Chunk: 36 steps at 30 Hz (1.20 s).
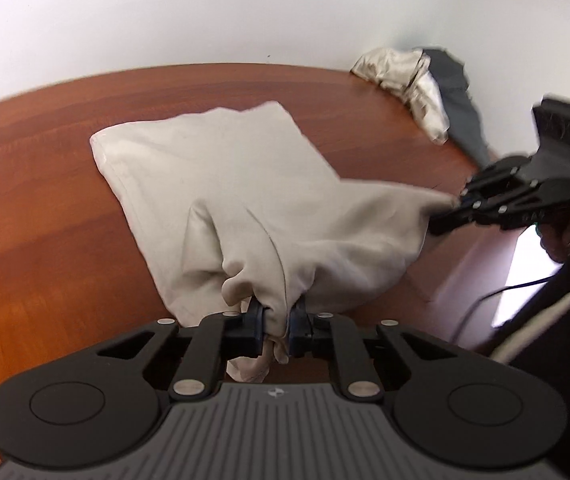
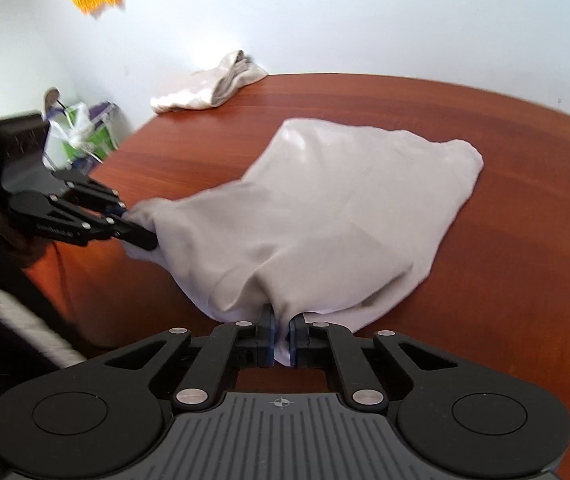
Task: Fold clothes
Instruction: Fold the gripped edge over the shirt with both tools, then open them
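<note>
Near the desk's (image 1: 45, 160) front edge, a soft, limp beige cloth garment (image 1: 225, 184) is being clamped at two bunched corners by the left gripper (image 1: 277, 324) and right gripper (image 2: 282, 340); sagging is being judged likely.

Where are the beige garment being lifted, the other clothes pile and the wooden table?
beige garment (image 1: 221, 176): left wrist view, on its flat middle.
clothes pile (image 1: 409, 76): left wrist view, on the pale crumpled fabric.
wooden table (image 2: 505, 240): right wrist view, on bare wood.
</note>
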Available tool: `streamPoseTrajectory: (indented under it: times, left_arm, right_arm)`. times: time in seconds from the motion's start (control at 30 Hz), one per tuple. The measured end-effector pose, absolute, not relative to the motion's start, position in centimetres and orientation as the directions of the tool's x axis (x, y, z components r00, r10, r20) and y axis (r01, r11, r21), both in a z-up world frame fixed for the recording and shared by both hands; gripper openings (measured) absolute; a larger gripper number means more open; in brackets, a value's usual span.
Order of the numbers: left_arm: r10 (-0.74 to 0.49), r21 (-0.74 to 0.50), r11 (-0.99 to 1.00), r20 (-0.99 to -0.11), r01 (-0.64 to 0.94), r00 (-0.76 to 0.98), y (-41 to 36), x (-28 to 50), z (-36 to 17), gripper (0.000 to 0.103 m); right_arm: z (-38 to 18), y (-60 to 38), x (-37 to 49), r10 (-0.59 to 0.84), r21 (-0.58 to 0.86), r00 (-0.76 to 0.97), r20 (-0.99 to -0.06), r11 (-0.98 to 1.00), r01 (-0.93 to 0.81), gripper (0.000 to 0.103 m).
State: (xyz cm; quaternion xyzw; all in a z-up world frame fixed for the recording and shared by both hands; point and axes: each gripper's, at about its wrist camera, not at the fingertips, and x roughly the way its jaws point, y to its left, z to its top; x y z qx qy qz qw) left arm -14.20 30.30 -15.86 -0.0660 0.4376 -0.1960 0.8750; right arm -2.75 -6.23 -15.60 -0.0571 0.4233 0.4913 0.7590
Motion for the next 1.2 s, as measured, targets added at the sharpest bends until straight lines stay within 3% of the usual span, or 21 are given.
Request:
streamPoseTrajectory:
  times: [0.2, 0.63, 1.03, 1.2]
  left_arm:
    - [-0.447, -0.353, 0.894, -0.719, 0.274, 0.532, 29.7, -15.5, -13.9, 0.014]
    - [-0.390, -0.391, 0.909, -0.676, 0.144, 0.626, 31.4, -7.7, -13.9, 0.014]
    - [-0.301, -0.390, 0.921, -0.736, -0.016, 0.606, 34.5, 1.3, -18.7, 0.014]
    - [-0.275, -0.349, 0.937, -0.763, -0.016, 0.585, 34.7, 3.0, -20.7, 0.015]
  right_arm:
    - [-13.0, -8.3, -3.1, 0.737, 0.442, 0.131, -0.664, 0.527, -0.726, 0.008]
    - [-12.4, -4.3, 5.4, 0.698, 0.450, 0.219, -0.682, 0.636, -0.627, 0.007]
    - [-18.5, -0.6, 15.7, 0.623, 0.439, 0.194, -0.758, 0.707, -0.555, 0.007]
    - [-20.9, -0.2, 17.2, 0.604, 0.438, 0.180, -0.776, 0.722, -0.536, 0.012]
